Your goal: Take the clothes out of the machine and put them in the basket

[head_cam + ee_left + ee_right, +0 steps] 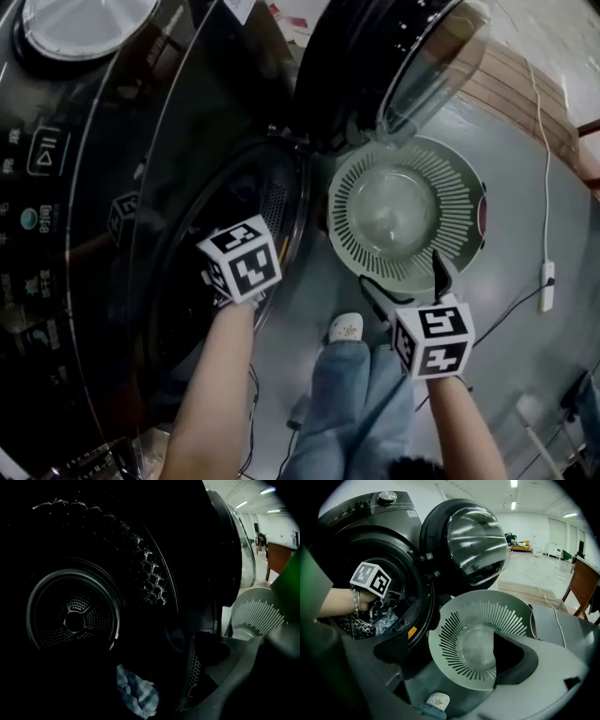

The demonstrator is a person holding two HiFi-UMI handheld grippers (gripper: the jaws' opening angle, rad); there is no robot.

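A washing machine (94, 187) stands with its door (394, 56) swung wide as the left gripper (380, 607), jaws apart and holding nothing, hangs inside the dark drum. A pale checked cloth (136, 696) lies low in the drum, just ahead of and below that gripper, which is the nearer one. A yellow sticker (412, 632) on the drum's rim is too small to read. To the right, the slotted basket (450, 187) sits empty on the floor, with the right gripper (408, 281) open and empty beside it.

White cable (547, 281); wooden desk (584, 582)
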